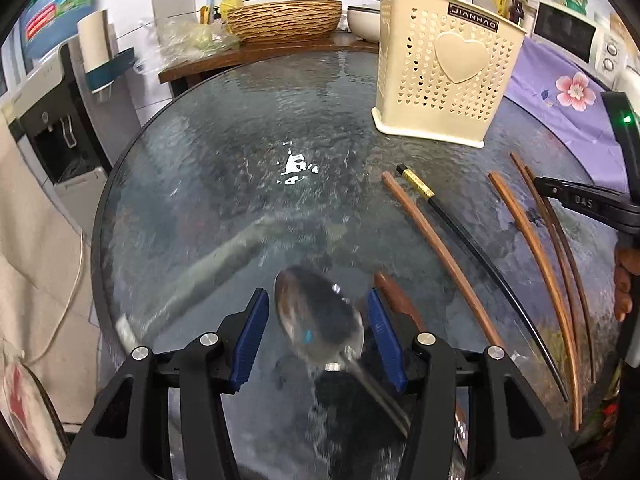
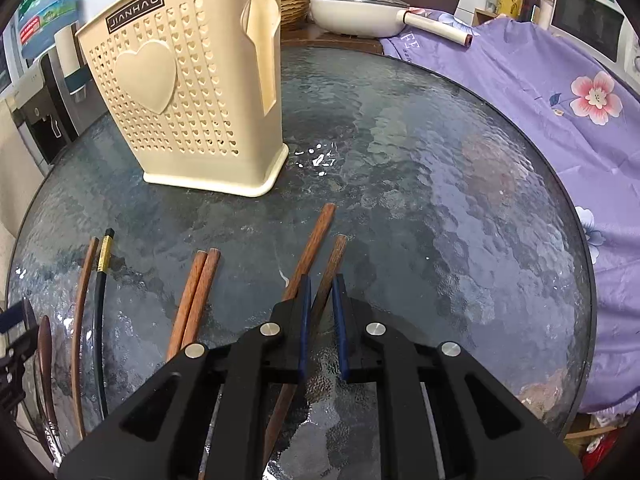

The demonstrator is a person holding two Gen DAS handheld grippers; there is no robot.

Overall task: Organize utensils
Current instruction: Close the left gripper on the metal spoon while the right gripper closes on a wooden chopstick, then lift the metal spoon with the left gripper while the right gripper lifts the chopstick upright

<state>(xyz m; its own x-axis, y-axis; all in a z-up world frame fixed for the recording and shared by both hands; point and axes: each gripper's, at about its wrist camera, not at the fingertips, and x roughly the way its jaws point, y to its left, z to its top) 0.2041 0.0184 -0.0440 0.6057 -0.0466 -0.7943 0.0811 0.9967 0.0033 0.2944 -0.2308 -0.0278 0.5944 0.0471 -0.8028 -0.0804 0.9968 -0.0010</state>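
A metal spoon point(image 1: 320, 316) lies on the round glass table point(image 1: 240, 152), its bowl between the blue pads of my left gripper point(image 1: 316, 292). That gripper is open, with a gap showing on the spoon's left side. A brown wooden handle point(image 1: 396, 300) lies just right of it. My right gripper point(image 2: 322, 278) is shut on a brown chopstick point(image 2: 336, 252), and a second one point(image 2: 320, 232) lies against its left finger. More chopsticks lie to the left: a brown pair point(image 2: 200, 288), a black one with a gold band point(image 2: 103, 264) and a thin brown one point(image 2: 82, 292). The cream perforated holder point(image 2: 180, 96) stands upright behind them.
A purple flowered cloth point(image 2: 540, 100) covers the surface to the right of the table. Behind stand a white pan point(image 2: 360, 16), a wicker basin point(image 1: 284, 20) and a microwave point(image 1: 568, 32). A water dispenser point(image 1: 52, 128) is at the left, beyond the table's rim.
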